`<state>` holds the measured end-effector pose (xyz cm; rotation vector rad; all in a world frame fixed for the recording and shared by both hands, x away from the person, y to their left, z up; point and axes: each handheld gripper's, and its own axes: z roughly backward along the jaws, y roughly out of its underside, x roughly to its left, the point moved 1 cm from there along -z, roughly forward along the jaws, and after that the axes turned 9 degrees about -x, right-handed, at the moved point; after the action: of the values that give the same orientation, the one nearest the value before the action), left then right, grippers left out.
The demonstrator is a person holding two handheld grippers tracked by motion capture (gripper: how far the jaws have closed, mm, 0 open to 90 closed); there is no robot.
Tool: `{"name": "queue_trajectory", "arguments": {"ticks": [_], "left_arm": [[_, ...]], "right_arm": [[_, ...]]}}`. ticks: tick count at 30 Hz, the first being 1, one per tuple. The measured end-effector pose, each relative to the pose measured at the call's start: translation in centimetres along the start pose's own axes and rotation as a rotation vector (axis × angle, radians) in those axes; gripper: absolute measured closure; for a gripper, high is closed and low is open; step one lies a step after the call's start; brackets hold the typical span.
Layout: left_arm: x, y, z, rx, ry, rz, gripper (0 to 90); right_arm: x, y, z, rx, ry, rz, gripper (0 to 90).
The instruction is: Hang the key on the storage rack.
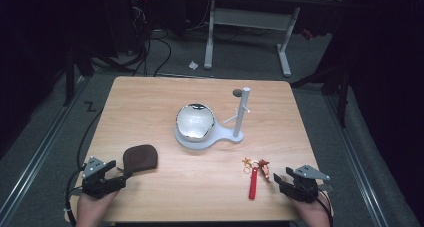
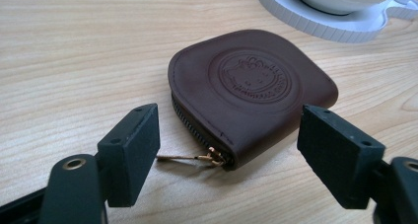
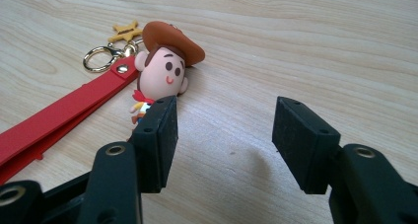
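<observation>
A brown leather coin pouch (image 1: 140, 156) (image 2: 251, 88) lies flat at the table's front left, zipped, its gold zipper pull (image 2: 197, 158) pointing toward me. My left gripper (image 1: 123, 176) (image 2: 229, 155) rests just in front of it, open, with the pouch's near corner between the jaws but untouched. A keychain with a cowboy figure (image 1: 264, 167) (image 3: 165, 71), a red strap (image 1: 254, 182) (image 3: 59, 118) and a gold star charm (image 3: 125, 31) lies at the front right. My right gripper (image 1: 280, 179) (image 3: 224, 135) stands open just right of the figure, bare wood between its jaws.
A white stand (image 1: 197, 139) in the middle of the table carries a shiny round bowl (image 1: 195, 120) and an upright post with a side peg (image 1: 241, 112). A small dark disc (image 1: 237, 92) lies behind it. The table's front edge runs close under both hands.
</observation>
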<state>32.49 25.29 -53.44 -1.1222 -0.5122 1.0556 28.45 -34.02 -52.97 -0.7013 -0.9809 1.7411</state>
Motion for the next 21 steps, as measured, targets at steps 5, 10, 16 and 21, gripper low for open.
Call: {"name": "queue_trajectory", "arguments": {"ticks": [5, 10, 16, 21], "left_arm": [[-0.2, -0.1, 0.0, -0.002, -0.006, -0.021, 24.1], [-0.2, -0.1, -0.1, 0.003, -0.005, -0.041, 23.5], [-0.1, 0.0, -0.1, 0.005, 0.006, -0.041, 24.0], [0.1, -0.1, -0.2, 0.000, 0.013, -0.026, 23.9]], "right_arm": [[0.3, -0.1, -0.2, 0.030, 0.002, -0.010, 41.8], [0.3, -0.4, -0.5, 0.062, 0.015, -0.011, 41.1], [0.2, -0.7, -0.7, 0.084, 0.016, 0.000, 39.4], [0.2, -1.1, -0.6, 0.103, -0.004, -0.003, 39.2]]}}
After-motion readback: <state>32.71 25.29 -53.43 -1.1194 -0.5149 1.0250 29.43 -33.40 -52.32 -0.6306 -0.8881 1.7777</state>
